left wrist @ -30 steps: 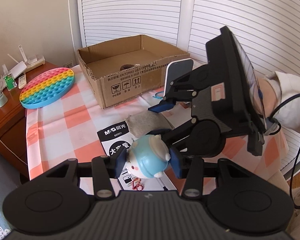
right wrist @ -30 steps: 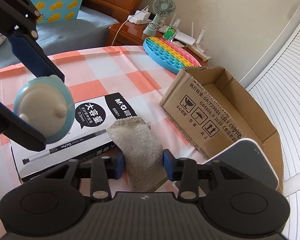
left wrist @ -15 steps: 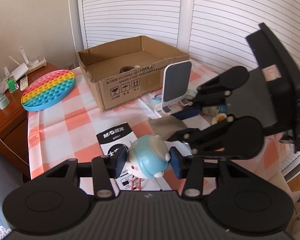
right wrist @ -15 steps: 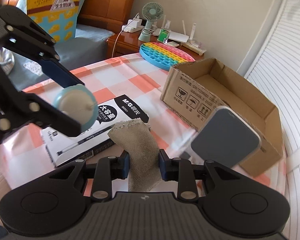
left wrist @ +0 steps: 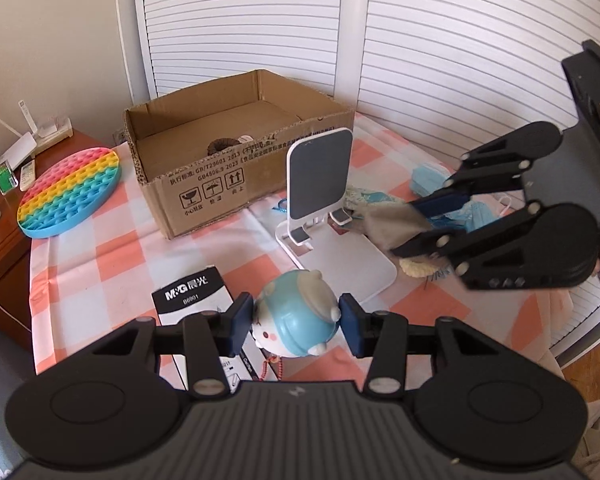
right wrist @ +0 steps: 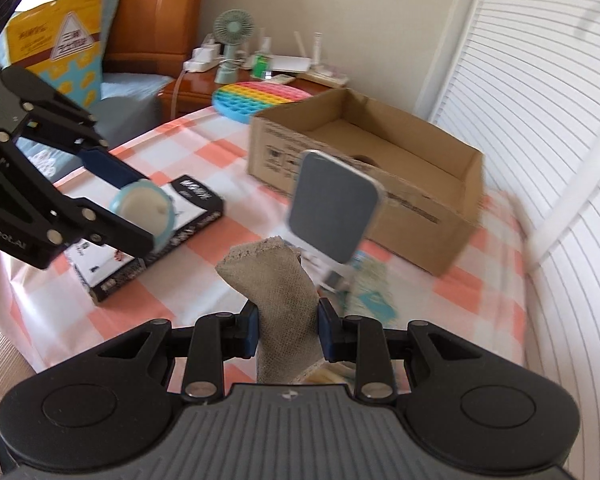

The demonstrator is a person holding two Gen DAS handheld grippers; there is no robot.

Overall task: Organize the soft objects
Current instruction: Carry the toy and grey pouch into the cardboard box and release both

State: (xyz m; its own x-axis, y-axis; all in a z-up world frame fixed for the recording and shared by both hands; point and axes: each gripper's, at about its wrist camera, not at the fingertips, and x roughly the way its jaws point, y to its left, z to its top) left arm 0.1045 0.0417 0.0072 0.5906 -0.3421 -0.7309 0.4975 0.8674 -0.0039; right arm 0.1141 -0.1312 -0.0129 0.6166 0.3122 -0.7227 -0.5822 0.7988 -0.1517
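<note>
Checked orange-and-white tablecloth (left wrist: 80, 252), open brown cardboard box (left wrist: 236, 184) printed "GB/T29601 2013" at upper centre, black-and-white pen box (left wrist: 192, 296) marked "M&G B6901", left gripper (left wrist: 296, 322) pinching round blue-and-white plush toy (left wrist: 296, 320) at lower centre, right gripper (right wrist: 287, 330) pinching grey knitted sock (right wrist: 280, 292), lower centre.

Dark round item (left wrist: 220, 146) in cardboard box (left wrist: 204, 196) half hidden by wall; can't ID.

Home bedroom, wooden headboard (right wrist: 156, 12), nightstand (right wrist: 188, 92) with fan (right wrist: 233, 32), checked tablecloth (right wrist: 204, 152)
</note>
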